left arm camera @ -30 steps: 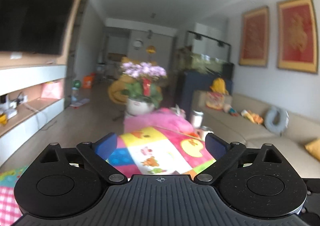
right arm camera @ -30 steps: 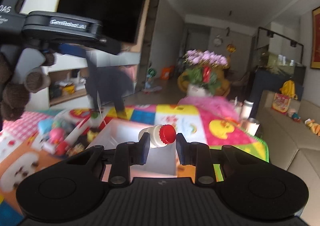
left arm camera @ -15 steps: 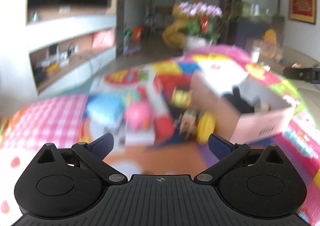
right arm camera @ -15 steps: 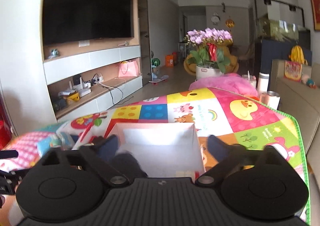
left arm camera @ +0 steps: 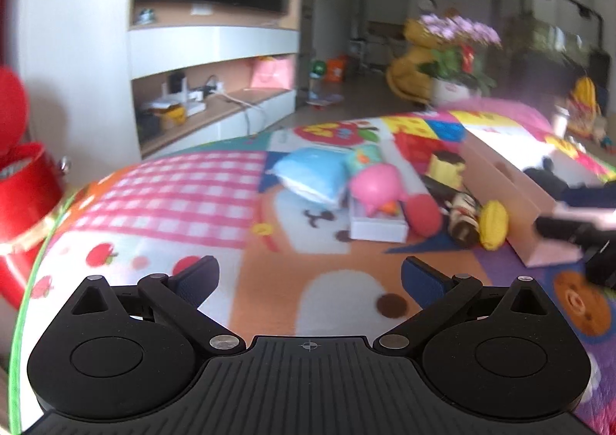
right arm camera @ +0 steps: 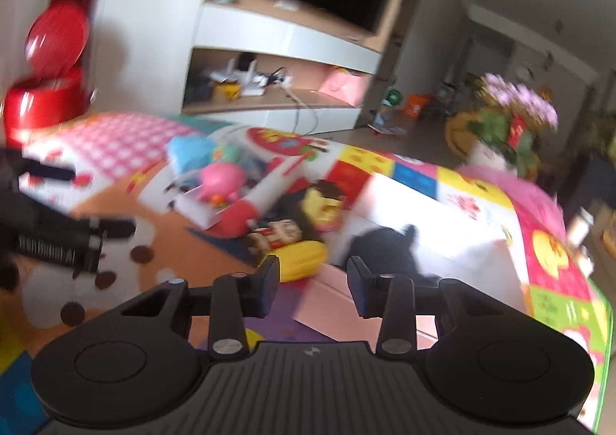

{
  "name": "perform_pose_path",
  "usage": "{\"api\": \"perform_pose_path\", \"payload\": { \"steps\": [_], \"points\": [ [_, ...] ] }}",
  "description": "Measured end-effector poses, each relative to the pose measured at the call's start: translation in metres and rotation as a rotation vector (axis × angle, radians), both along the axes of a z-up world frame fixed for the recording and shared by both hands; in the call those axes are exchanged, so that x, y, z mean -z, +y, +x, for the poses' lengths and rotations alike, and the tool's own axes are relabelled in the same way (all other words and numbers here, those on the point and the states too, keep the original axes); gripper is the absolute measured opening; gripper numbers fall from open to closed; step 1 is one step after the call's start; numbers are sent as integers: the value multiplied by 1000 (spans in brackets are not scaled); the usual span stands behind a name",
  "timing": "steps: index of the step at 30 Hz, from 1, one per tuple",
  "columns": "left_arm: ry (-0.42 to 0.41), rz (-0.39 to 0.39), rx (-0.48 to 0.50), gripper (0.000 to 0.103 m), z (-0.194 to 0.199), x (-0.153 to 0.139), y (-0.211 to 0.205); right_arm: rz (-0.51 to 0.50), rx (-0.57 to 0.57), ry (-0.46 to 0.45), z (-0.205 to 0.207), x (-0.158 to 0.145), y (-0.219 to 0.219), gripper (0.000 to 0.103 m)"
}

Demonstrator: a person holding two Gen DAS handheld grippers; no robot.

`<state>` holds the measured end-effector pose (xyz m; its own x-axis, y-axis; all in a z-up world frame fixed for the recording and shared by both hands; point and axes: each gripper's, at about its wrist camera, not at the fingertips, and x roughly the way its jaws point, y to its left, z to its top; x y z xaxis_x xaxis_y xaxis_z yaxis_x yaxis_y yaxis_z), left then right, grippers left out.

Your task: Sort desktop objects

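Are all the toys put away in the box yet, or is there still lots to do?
Lots left. The pink-sided open cardboard box shows only a dark shape inside, too blurred to name. Both the left gripper and right gripper are open and empty. Still on the colourful patchwork mat: the blue soft pouch, round pink toy and yellow banana-shaped toy.

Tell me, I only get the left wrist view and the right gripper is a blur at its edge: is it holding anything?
Observer: No. In the right wrist view the right gripper is open, with nothing between its fingers.
Operator: Where is it pointing?
Observer: At the near corner of the pink box, whose inside looks white from there.
Operator: Anything close to it?
Observer: The yellow toy lies just ahead of its left finger, beside the box wall.
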<state>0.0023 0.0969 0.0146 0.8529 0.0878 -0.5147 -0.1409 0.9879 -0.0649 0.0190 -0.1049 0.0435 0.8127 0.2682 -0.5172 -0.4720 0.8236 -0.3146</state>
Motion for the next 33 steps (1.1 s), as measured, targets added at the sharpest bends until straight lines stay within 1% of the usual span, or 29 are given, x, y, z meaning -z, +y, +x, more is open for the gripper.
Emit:
{"api": "perform_pose_path", "payload": {
  "steps": [2, 6, 9, 11, 13, 15, 18, 20, 21, 23, 24, 26, 27, 29, 30, 32, 33],
  "points": [
    [-4, -47, -18, 103, -2, 4, 8, -47, -24, -17, 1, 10, 21, 38],
    [-19, -88, -25, 103, -5, 6, 14, -148, -54, -61, 10, 31, 58, 39],
    [-25, -117, -32, 103, -6, 6, 19, -223, -49, -63, 27, 48, 79, 39],
    [-30, -144, -46, 103, -7, 6, 23, -254, -32, -49, 36, 57, 86, 28],
    [-29, -174, -62, 103, -7, 7, 29, -243, -25, -48, 35, 58, 84, 28],
    [-26, -194, -76, 103, -7, 7, 32, -197, -55, -22, 23, 50, 79, 28],
    [-22, -201, -84, 103, -8, 8, 33, -111, -222, 30, -12, 31, 67, 29],
    [-27, -194, -83, 103, -9, 7, 32, -96, -285, 7, -33, 21, 59, 36],
    [-29, -191, -82, 103, -9, 7, 31, -100, -283, -19, -40, 18, 56, 40],
    [-28, -192, -81, 103, -10, 7, 30, -110, -244, -68, -44, 15, 49, 41],
    [-27, -194, -81, 103, -10, 7, 30, -125, -204, -97, -42, 15, 45, 41],
    [-26, -190, -80, 103, -10, 7, 28, -188, -121, -157, -33, 21, 43, 41],
    [-26, -188, -79, 103, -11, 7, 28, -221, -87, -174, -28, 25, 45, 41],
    [-29, -183, -77, 103, -11, 6, 27, -266, -43, -171, -13, 33, 50, 41],
    [-29, -182, -76, 103, -11, 6, 27, -288, -34, -173, -4, 36, 54, 41],
    [-29, -185, -74, 103, -11, 7, 27, -356, -23, -209, 7, 49, 63, 40],
    [-29, -187, -73, 103, -11, 7, 27, -392, -20, -221, 11, 55, 67, 38]
  ]
}}
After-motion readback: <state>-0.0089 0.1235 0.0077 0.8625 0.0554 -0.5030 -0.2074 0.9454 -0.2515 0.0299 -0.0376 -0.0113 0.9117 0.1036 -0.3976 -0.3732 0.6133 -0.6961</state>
